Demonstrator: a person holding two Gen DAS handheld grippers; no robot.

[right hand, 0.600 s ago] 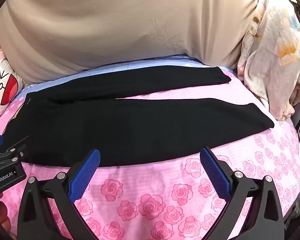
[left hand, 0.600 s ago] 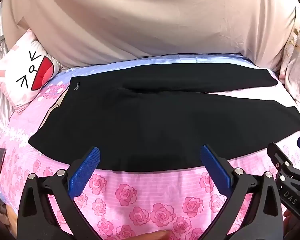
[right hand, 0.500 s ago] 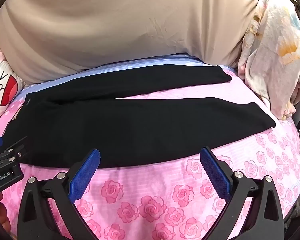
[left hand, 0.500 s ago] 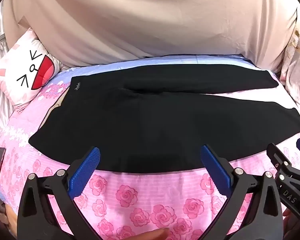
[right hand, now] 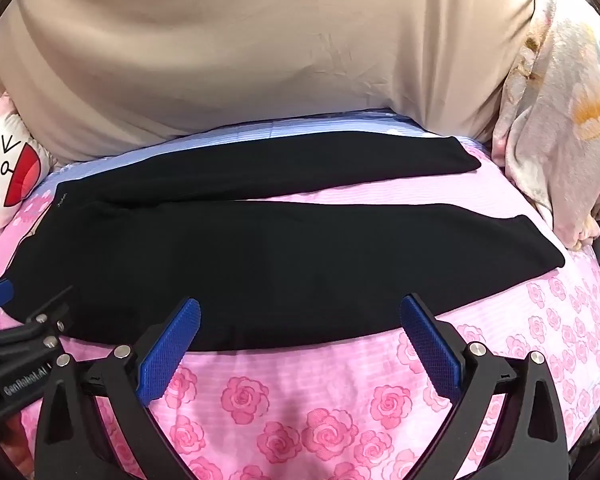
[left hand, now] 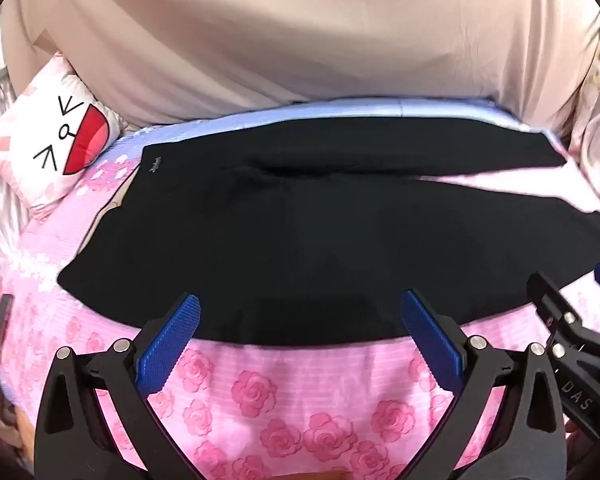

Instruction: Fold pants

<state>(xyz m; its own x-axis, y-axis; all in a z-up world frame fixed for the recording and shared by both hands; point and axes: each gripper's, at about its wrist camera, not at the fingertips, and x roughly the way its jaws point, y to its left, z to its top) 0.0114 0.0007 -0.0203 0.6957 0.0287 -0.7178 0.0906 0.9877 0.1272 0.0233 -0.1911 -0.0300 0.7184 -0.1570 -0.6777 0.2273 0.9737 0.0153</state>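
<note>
Pants point(left hand: 300, 240): black pair, laid flat on the rose-print bedsheet point(left hand: 284, 400), waistband toward 9 o'clock, both legs run out toward 3 o'clock; near leg and far leg are parted by a narrow wedge of sheet.
Left gripper point(left hand: 300, 328): blue pads spread wide apart, nothing held; poised just short of the near hem line, at 6 o'clock of the seat area.
Right gripper point(right hand: 300, 328): pads likewise wide apart and empty; poised at 6 o'clock of the near leg's middle stretch.
Fold stage: judged not yet begun; no layer is seen lifted or doubled.
Risk, single-layer pinch: only the top ply of the near edge may be caught, so the leg would be peeled open instead of carried over.
Risk, sheet capture: bedsheet may be nipped with the cloth, since the edge lies flush on it.
Risk, uneven lift: a twisted fold is likely if the two grips are raised out of step.
Risk, surroundings: cartoon pillow point(left hand: 52, 136) at 10 o'clock and floral blanket point(right hand: 556, 128) at 2 o'clock lie near the garment's ends and may be brushed.
Risk, slack: limp fabric is expected to sag between the grips.
</note>
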